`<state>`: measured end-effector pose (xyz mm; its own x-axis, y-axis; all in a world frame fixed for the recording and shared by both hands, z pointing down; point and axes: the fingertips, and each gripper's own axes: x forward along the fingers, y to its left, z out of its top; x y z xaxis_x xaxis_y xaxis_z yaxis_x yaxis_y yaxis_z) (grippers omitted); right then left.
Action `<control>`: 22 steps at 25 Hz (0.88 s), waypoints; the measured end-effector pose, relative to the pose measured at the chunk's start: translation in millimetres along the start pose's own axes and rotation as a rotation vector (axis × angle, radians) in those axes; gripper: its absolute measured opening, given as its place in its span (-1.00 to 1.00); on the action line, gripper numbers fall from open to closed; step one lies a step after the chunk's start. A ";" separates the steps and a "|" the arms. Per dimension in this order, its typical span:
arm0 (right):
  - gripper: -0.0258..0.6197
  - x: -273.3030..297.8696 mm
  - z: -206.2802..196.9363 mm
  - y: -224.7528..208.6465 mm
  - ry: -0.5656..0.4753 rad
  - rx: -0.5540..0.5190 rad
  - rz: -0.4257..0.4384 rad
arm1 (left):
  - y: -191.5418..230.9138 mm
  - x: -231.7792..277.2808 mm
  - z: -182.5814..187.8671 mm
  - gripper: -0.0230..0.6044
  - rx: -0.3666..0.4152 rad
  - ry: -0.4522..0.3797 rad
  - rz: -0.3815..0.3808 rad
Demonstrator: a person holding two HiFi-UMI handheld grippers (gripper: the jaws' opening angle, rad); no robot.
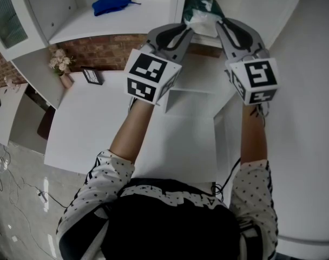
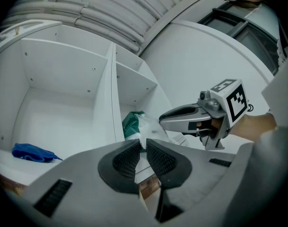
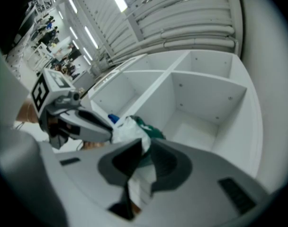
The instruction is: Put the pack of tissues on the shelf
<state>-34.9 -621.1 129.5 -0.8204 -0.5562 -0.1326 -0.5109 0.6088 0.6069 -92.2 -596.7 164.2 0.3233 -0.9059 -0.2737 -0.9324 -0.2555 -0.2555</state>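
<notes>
The left gripper [image 1: 186,30] fingers are pinching the soft green-and-white plastic pack of tissues [image 1: 201,8] by its wrapper; the right gripper [image 1: 221,25] fingers are clamping it too. Pack is hovering at the white shelf [image 1: 94,25] opening, seemingly not resting yet; placing and releasing remaining.

Showing as a soft pack of tissues [image 1: 201,8] [image 2: 136,125] [image 3: 132,128] in crinkled green-and-white plastic wrap. Hanging clear of any surface, tilted, at the mouth of the right-hand compartment of the white shelf [image 1: 99,24] [image 2: 63,112] [image 3: 205,98], just beside its upright divider. Being pinched by the wrap on both sides, left gripper [image 1: 189,29] [image 2: 143,144] and right gripper [image 1: 221,24] [image 3: 146,148] clamping opposite edges. Shelf part standing open-fronted, divided into compartments.
</notes>
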 end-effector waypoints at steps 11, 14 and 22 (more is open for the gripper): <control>-0.69 13.0 -3.5 0.9 0.002 -0.001 0.014 | 2.9 2.0 -6.5 -0.61 0.020 0.021 0.017; -0.69 16.2 -5.2 0.4 0.005 -0.002 0.013 | 4.6 1.4 -7.0 -0.61 0.026 0.029 0.022; -0.69 26.4 -6.6 0.1 0.030 -0.006 0.018 | 1.4 2.0 -4.2 -0.61 0.033 0.033 0.009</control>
<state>-54.9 -639.4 131.2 -0.8214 -0.5618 -0.0983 -0.4943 0.6153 0.6140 -93.5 -600.3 167.3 0.3088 -0.9189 -0.2453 -0.9292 -0.2364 -0.2842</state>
